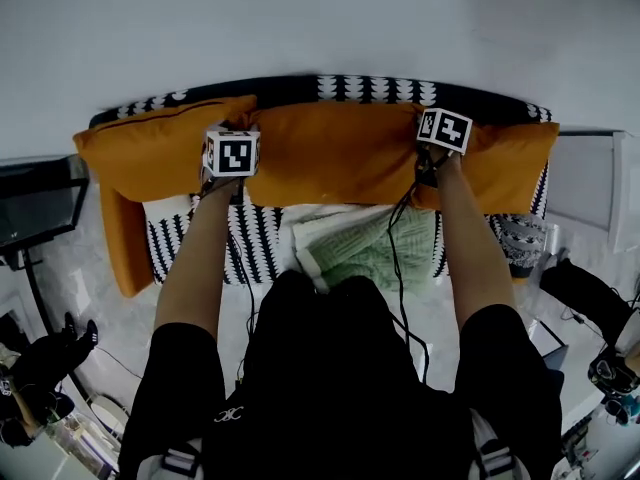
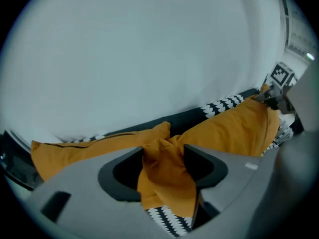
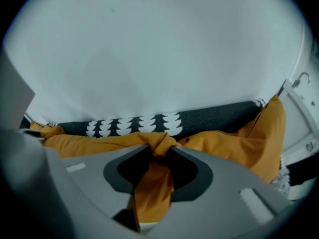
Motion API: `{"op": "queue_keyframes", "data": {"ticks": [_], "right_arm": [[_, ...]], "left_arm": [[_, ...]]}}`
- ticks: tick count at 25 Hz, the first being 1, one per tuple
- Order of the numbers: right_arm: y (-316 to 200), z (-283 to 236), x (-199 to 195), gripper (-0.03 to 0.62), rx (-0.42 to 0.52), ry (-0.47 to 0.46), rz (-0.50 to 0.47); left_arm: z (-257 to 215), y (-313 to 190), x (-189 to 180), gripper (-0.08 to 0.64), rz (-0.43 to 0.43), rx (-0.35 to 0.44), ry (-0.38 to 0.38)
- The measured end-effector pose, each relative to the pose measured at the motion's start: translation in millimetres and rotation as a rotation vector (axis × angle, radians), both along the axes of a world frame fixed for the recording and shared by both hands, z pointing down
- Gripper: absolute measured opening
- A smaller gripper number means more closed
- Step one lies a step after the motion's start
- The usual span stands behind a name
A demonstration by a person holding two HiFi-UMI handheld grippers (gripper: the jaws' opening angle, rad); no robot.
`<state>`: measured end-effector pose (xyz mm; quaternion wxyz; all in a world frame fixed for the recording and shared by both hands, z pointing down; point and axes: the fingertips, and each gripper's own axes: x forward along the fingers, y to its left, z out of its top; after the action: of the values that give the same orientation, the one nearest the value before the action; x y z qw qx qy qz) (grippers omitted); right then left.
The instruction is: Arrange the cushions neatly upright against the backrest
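Three orange cushions line the sofa backrest (image 1: 370, 88). The middle cushion (image 1: 335, 153) stands against it between the left cushion (image 1: 150, 148) and the right cushion (image 1: 510, 163). The left gripper (image 2: 163, 156) has a narrow gap, clamped on bunched fabric at the cushion's upper left corner. The right gripper (image 3: 160, 153) is nearly closed, pinching the upper right corner.

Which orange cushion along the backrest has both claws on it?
The middle cushion: left claw and right claw each have one of its upper corners.
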<state>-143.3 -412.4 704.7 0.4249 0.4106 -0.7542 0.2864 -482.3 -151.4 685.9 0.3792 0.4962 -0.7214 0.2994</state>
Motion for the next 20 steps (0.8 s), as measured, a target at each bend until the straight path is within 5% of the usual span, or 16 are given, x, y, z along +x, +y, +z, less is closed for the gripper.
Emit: {"op": "queue_keyframes", "data": {"ticks": [2,4,7,10,14,20], "right_arm": [[2.6,-23.4,4.1,0.212,0.079,0.04,-0.033],[10.1,-49.6,7.6,0.25,0.152,0.046,-0.077],[29.8,-98.1,12.0,0.178,0.23,-0.036,-0.089],[52.3,-156.1,22.0,0.008,0.338,-0.157,-0.046],[89.1,-232.1,26.6,0.006,0.53,-0.267,-0.072],[139.8,-334.5,25.6,0.006,0.699,-0.381,-0.128]], "left_arm": [[-16.4,4.8,-1.7,0.342,0.01,0.008,-0.105],[-38.8,9.4,7.6,0.344,0.019,0.036,-0.141],[-81.9,16.3,26.1,0.196,-0.024,0.117,-0.121],[-131.6,21.7,47.5,0.002,-0.069,0.215,-0.096],[-196.3,22.6,89.1,0.009,-0.024,0.339,-0.021],[-303.3,16.4,145.8,0.009,0.076,0.563,-0.058]]}}
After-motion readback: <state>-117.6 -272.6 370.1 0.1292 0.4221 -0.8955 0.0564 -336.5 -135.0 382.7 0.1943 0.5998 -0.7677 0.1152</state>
